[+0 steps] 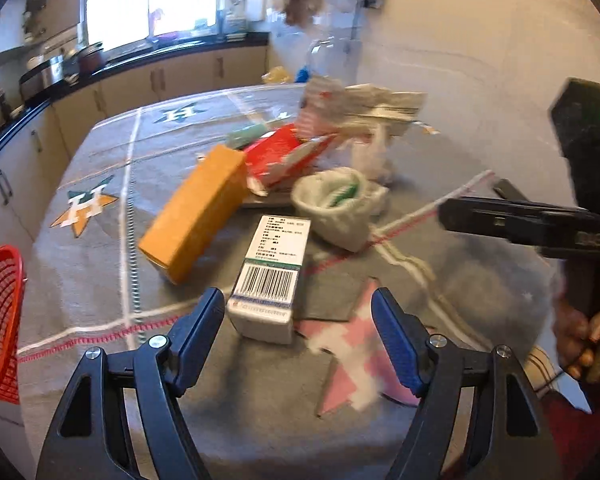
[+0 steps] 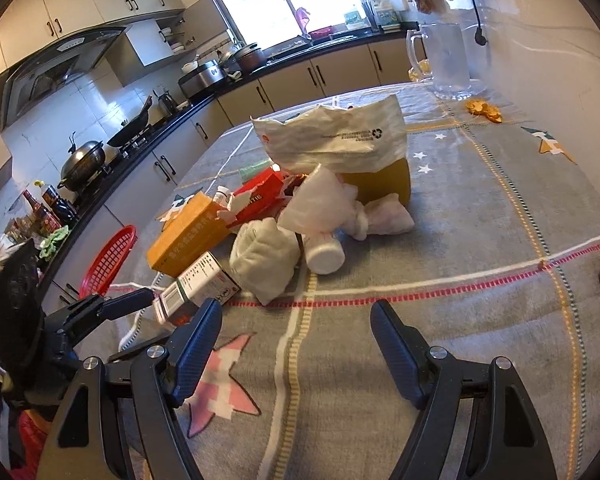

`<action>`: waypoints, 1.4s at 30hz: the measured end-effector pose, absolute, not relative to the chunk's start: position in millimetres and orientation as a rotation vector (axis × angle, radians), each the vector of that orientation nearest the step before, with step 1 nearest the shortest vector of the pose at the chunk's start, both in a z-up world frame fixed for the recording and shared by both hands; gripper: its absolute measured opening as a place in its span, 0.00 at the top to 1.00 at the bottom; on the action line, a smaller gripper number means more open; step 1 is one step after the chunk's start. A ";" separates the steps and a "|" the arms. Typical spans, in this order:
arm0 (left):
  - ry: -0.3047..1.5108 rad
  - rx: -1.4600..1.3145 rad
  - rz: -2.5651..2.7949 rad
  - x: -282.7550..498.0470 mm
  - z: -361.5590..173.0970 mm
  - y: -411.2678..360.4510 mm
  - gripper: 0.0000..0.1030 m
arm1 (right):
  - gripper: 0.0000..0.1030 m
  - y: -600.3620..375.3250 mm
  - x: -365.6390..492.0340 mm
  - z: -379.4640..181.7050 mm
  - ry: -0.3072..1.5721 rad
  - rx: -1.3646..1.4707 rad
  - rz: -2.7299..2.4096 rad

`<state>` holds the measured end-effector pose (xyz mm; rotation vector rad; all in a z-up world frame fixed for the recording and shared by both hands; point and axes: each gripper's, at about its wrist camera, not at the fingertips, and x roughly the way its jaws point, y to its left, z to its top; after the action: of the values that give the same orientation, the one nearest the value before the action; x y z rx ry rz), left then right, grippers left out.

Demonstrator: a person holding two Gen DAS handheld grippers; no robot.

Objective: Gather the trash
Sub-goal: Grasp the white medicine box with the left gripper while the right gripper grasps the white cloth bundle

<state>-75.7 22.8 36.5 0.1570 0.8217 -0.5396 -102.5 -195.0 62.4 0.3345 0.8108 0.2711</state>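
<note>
A pile of trash lies on the grey-clothed table (image 2: 480, 220): an orange box (image 1: 196, 216) (image 2: 188, 236), a red box (image 1: 284, 152) (image 2: 260, 196), a crumpled white wad (image 1: 336, 208) (image 2: 264, 260), a white bottle (image 2: 324, 254) and a white paper bag (image 2: 336, 140). Nearest me, a white barcode box (image 1: 266, 280) (image 2: 196, 284) lies flat. My left gripper (image 1: 298, 312) (image 2: 148, 320) is open, with the box's near end between its fingertips, untouched. My right gripper (image 2: 296, 316) (image 1: 468, 200) is open over bare cloth, right of the pile.
A red mesh basket (image 1: 0, 320) (image 2: 108, 260) sits at the table's left edge. A glass pitcher (image 2: 448, 64) and orange peel (image 2: 484, 110) stand at the far right. Kitchen counters run behind. A hand (image 1: 592, 332) holds the right gripper.
</note>
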 end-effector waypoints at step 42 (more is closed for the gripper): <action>0.740 -0.023 -0.384 -97.8 64.9 91.0 0.67 | 0.73 -154.6 -64.3 66.7 0.834 0.355 0.382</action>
<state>-97.8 91.0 64.9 -0.0228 0.7395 -0.3838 -64.3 -154.6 66.7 0.3547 0.8340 0.3820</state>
